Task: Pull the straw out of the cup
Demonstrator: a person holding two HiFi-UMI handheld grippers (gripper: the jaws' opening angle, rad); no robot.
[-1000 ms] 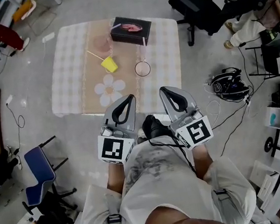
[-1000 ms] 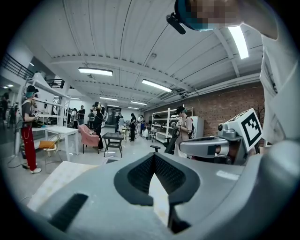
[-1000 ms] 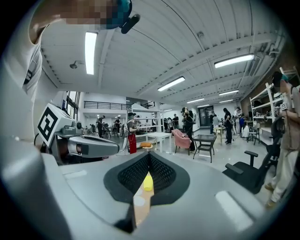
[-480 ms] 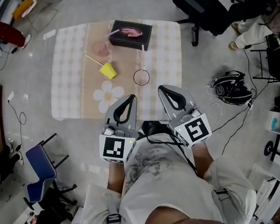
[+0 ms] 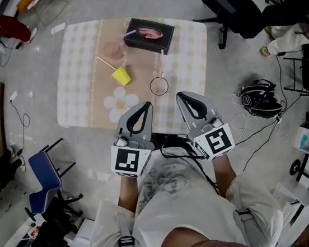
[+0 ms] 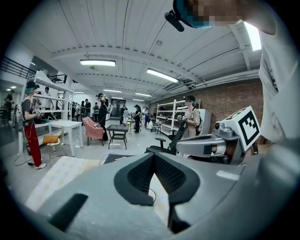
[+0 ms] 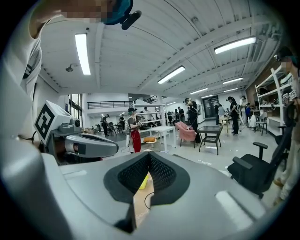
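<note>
A yellow cup (image 5: 120, 76) lies tilted on the checked tablecloth (image 5: 77, 74), and a thin straw (image 5: 104, 60) sticks out of it toward the upper left. A clear glass (image 5: 159, 85) stands right of it, and a pale pink cup (image 5: 114, 50) stands farther back. My left gripper (image 5: 144, 105) and right gripper (image 5: 180, 96) hover side by side over the table's near edge, both shut with nothing between their jaws. In the right gripper view the yellow cup (image 7: 143, 182) shows just past the meeting tips (image 7: 149, 153). The left gripper view shows its tips (image 6: 153, 154) touching.
A black box (image 5: 149, 34) with a pink picture sits at the table's far side. On the floor are a black office chair (image 5: 235, 8) at the upper right, headphones with cables (image 5: 258, 98) at the right, and a blue chair (image 5: 41, 183) at the left.
Both grippers have advanced together toward the table, and their tips now reach its near edge. Their jaws have stayed shut, and the cups have not moved on the cloth.
</note>
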